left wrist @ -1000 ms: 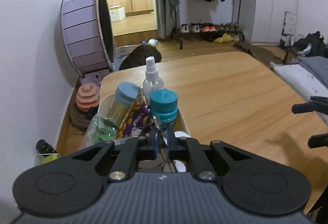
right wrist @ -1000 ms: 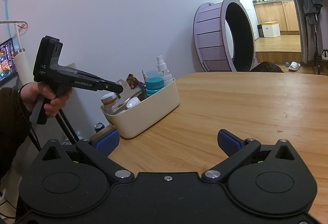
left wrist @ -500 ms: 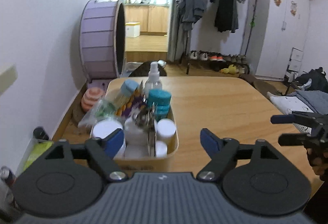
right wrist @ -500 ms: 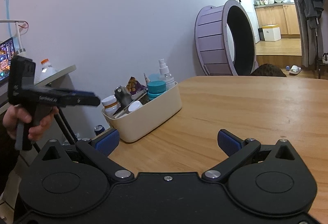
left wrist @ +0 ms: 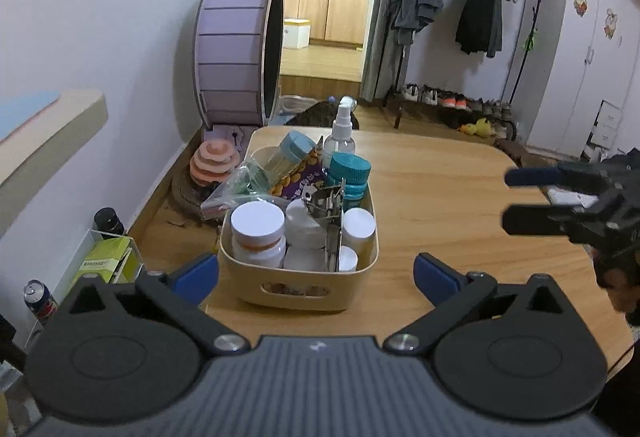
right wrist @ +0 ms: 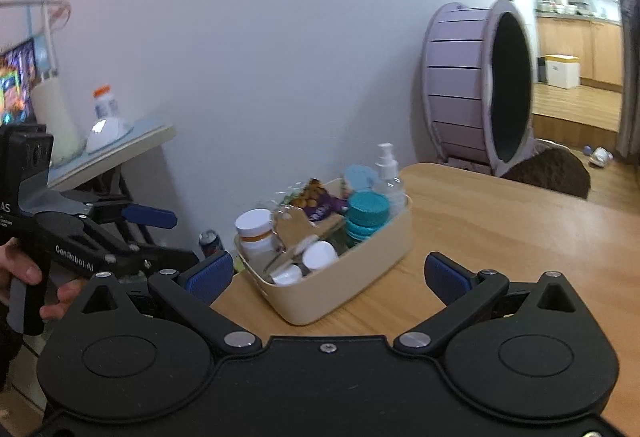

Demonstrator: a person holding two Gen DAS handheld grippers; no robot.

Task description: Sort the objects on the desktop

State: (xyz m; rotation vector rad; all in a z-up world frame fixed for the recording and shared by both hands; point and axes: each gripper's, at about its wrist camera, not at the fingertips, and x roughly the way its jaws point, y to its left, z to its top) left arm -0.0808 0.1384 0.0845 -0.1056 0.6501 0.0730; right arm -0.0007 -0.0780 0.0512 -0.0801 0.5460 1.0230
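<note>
Right wrist view is motion-blurred throughout; the snack packet (right wrist: 316,199) print in the cream bin (right wrist: 360,277) is unreadable. Metal tool (left wrist: 328,213) lies half buried between jars, its lower end hidden. Brown items behind the bin's handle slot (left wrist: 296,289) can't be identified. Dark rounded shape (left wrist: 320,115) beyond the table (left wrist: 440,197) far edge mostly hidden. Right gripper (left wrist: 524,197) body cut by the picture's right edge. Screen (right wrist: 14,85) cropped at left edge, content illegible. Green box (left wrist: 102,261) label too small to read.
</note>
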